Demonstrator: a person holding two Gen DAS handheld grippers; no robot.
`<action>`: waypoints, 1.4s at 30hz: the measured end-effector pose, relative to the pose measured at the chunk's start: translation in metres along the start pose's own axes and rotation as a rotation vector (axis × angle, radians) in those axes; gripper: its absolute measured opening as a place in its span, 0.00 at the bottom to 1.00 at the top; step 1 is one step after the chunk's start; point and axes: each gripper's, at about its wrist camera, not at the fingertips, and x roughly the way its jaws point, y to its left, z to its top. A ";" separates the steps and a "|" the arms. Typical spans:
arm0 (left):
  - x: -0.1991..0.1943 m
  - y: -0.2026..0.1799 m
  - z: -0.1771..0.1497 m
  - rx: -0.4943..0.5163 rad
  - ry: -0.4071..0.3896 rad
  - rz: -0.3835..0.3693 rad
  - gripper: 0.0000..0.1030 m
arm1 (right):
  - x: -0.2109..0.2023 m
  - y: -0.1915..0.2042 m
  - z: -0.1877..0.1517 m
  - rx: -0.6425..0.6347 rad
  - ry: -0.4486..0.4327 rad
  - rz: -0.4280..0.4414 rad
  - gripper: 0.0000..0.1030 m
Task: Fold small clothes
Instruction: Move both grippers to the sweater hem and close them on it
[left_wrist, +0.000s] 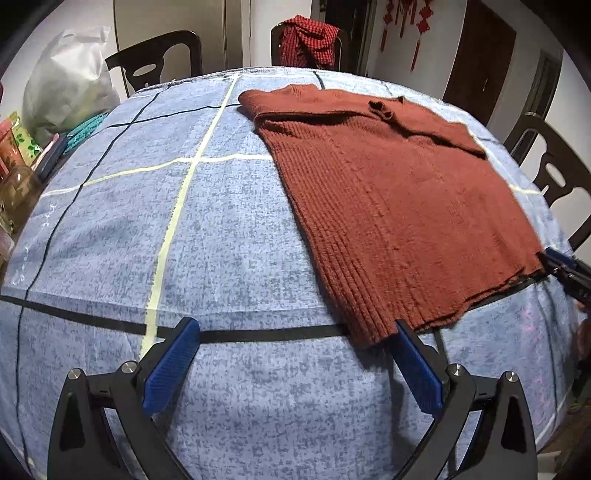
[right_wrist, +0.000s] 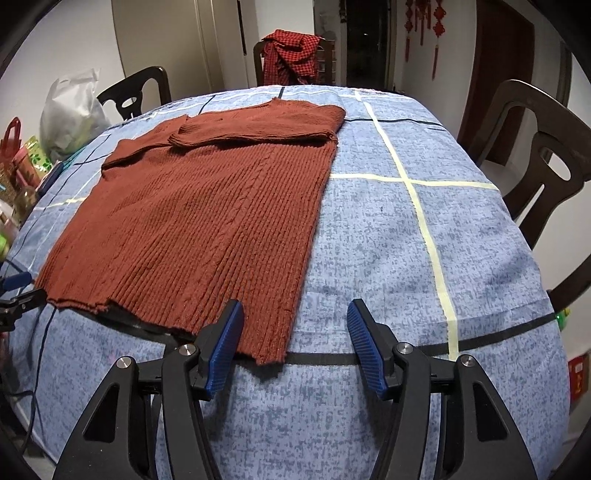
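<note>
A rust-brown ribbed knit sweater (left_wrist: 399, 192) lies flat on the blue checked tablecloth (left_wrist: 221, 240), both sleeves folded in across the chest, hem toward me. My left gripper (left_wrist: 295, 328) is open and empty just above the cloth; its right fingertip (left_wrist: 402, 332) is at the hem's near left corner. My right gripper (right_wrist: 295, 310) is open and empty, its left fingertip (right_wrist: 232, 314) over the hem's right corner of the sweater (right_wrist: 207, 206). The right gripper's tips also show at the hem's far corner in the left wrist view (left_wrist: 557, 262). The left gripper shows at the left edge of the right wrist view (right_wrist: 22, 291).
Dark wooden chairs (right_wrist: 532, 155) ring the table; a red checked garment (left_wrist: 306, 40) hangs on the far one. A white plastic bag (left_wrist: 66, 81), boxes and a jar (left_wrist: 18, 184) crowd the table's left edge. Tablecloth (right_wrist: 406, 240) lies bare beside the sweater.
</note>
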 end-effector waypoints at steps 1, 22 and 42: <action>-0.001 0.001 0.000 -0.015 -0.004 -0.027 0.99 | 0.000 -0.001 0.000 -0.003 0.001 0.005 0.57; 0.009 -0.004 0.035 -0.213 0.018 -0.213 0.86 | 0.002 -0.023 0.014 0.156 0.016 0.269 0.36; 0.010 0.002 0.032 -0.279 0.023 -0.332 0.44 | 0.001 -0.023 0.002 0.161 0.018 0.276 0.21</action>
